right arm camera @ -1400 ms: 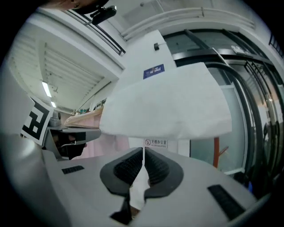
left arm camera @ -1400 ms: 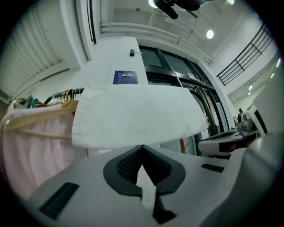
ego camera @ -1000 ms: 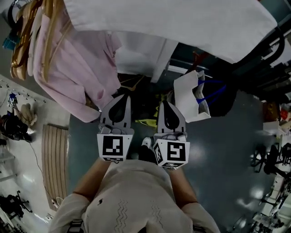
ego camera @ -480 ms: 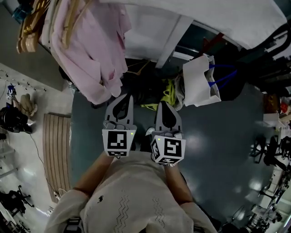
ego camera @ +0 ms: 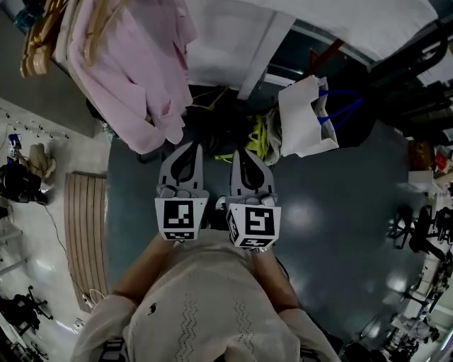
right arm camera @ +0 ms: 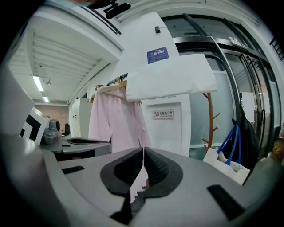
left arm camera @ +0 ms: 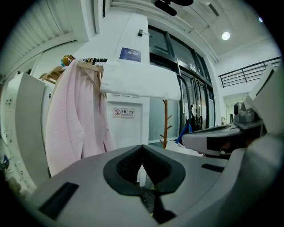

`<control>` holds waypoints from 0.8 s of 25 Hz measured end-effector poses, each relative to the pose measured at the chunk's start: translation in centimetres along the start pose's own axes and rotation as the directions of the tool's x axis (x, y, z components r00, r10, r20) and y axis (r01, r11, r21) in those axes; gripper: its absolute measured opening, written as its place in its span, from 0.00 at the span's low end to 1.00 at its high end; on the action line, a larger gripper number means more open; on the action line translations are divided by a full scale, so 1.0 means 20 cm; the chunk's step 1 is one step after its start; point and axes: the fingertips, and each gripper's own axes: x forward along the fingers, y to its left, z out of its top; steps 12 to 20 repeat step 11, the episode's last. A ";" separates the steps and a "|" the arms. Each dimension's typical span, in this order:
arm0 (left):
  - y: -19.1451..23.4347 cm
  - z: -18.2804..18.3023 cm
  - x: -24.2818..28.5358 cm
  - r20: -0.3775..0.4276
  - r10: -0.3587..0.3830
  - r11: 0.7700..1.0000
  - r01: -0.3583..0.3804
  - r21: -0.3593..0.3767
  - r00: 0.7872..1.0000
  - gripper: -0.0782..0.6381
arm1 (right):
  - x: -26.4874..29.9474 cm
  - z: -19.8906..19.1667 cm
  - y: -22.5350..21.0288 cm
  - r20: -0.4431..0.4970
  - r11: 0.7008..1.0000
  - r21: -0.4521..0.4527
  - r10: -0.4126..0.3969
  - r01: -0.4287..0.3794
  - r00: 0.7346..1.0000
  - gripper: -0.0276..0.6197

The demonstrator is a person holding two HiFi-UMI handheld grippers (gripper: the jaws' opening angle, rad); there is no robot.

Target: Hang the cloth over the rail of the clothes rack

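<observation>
Dark floor [ego camera: 340, 233] takes up most of the head view, w/ the person standing on it, arms tucked in. Next biggest is the white cloth [ego camera: 340, 21]: it's up on the clothes rack, draped over the rail, well above and ahead of both grippers. The gripper views show it from the side [left arm camera: 137, 82] [right arm camera: 171, 82], hanging just beside the pink shirt [ego camera: 127, 71] on wooden hangers. Under the rack there's clutter on the floor btw the grippers and the rack: a white tote bag [ego camera: 304, 117] w/ blue handles, some yellow stuff [ego camera: 258, 138] and dark bits I can't make out. A slatted wooden panel [ego camera: 85, 233] lies off to the left, head view only. Gripper views add things the head cam misses, i.e. a wooden coat stand [right arm camera: 210, 124] and a small sign [left arm camera: 123, 112] on the white door behind. Left gripper [ego camera: 192, 147] and right gripper [ego camera: 239, 152] sit side by side, near each other, low in front of the person. Both have their fingers pressed together on nothing [left arm camera: 142, 147] [right arm camera: 143, 149].
</observation>
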 end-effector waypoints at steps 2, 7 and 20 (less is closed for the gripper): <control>-0.05 -0.01 0.01 -0.012 -0.001 1.000 0.001 -0.002 1.000 0.13 | -0.02 -0.02 -0.04 -0.014 1.000 0.006 0.007 -0.007 1.000 0.08; -0.12 -0.01 0.03 -0.018 0.013 1.000 -0.013 0.021 1.000 0.13 | -0.02 -0.05 -0.12 -0.022 0.999 0.027 0.023 -0.023 0.999 0.08; -0.17 -0.07 0.02 -0.046 0.028 1.000 -0.027 0.016 0.999 0.13 | -0.04 -0.11 -0.16 -0.044 0.998 0.042 0.037 -0.035 0.998 0.08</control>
